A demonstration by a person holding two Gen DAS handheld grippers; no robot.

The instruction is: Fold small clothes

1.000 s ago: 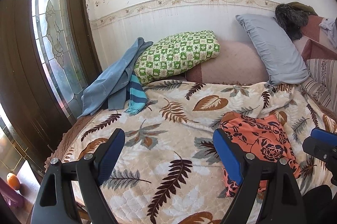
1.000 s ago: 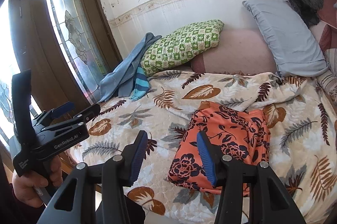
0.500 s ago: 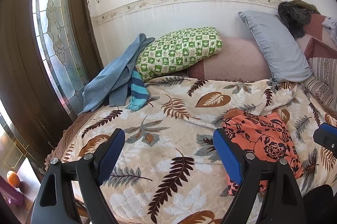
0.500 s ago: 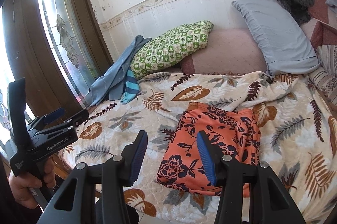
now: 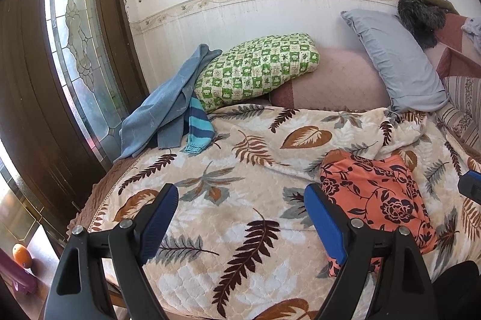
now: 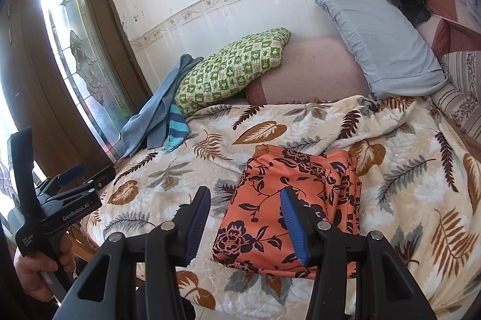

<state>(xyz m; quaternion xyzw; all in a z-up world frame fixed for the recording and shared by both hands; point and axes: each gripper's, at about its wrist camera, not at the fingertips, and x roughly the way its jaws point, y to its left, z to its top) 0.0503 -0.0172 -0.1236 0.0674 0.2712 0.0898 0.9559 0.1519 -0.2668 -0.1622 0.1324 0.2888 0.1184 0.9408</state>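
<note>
A folded orange garment with dark flowers (image 6: 288,202) lies flat on the leaf-patterned bedspread (image 6: 421,199) near the bed's front edge. It also shows at the right in the left wrist view (image 5: 375,196). My right gripper (image 6: 245,219) is open and empty, held just above the garment's front left part. My left gripper (image 5: 240,217) is open and empty over the bedspread (image 5: 240,163), left of the garment. The left gripper's body (image 6: 60,208) shows at the left of the right wrist view, off the bed's corner.
A green checked pillow (image 5: 255,67), a pink cushion (image 5: 336,85) and a grey pillow (image 5: 396,61) line the wall. Blue clothes and a striped sleeve (image 5: 171,115) lie at the bed's back left. A wooden door with patterned glass (image 5: 75,34) stands left.
Both grippers have drawn back a little from the bed and shifted; the orange garment lies still. Both stay open.
</note>
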